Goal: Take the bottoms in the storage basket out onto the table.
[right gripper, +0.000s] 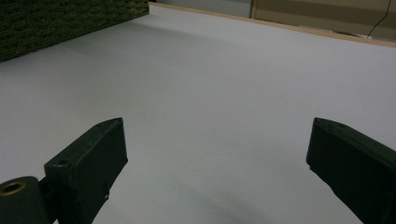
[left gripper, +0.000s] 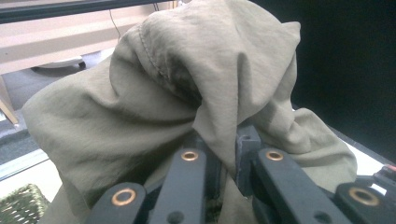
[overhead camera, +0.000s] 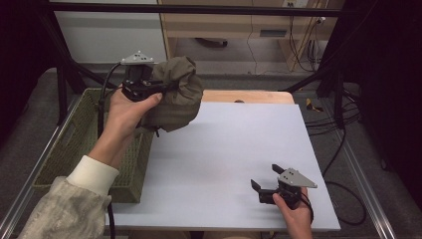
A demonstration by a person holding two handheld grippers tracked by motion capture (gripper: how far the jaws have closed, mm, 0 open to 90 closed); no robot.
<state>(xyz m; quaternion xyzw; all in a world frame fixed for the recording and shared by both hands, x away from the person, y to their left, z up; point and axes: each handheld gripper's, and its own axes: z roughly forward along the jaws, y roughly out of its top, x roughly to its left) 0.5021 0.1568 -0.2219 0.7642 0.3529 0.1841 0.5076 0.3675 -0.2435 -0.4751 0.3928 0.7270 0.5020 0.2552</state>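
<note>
At the lower right of the high view the right gripper (overhead camera: 265,182) rests low over the white desk (overhead camera: 234,149), its fingers spread wide apart with nothing between them; the right gripper view shows the same black fingers (right gripper: 88,163) gaping over bare desk; farther up, at the left edge of the high view, sits a green woven rectangular basket (overhead camera: 74,149) beside the desk; at the upper left of the frame the left gripper (overhead camera: 166,88) holds a crumpled olive-green cloth garment (overhead camera: 176,94) lifted off the desk, above the basket's far corner; in the left gripper view its fingers (left gripper: 245,154) are clamped together on a pinched fold of that garment (left gripper: 154,93), the rest draping loosely around them; the fabric looks light, soft and limp, likely to sag and slip if pinched thinly, so a thick gathered fold or the stitched seam seems the safer hold
</note>
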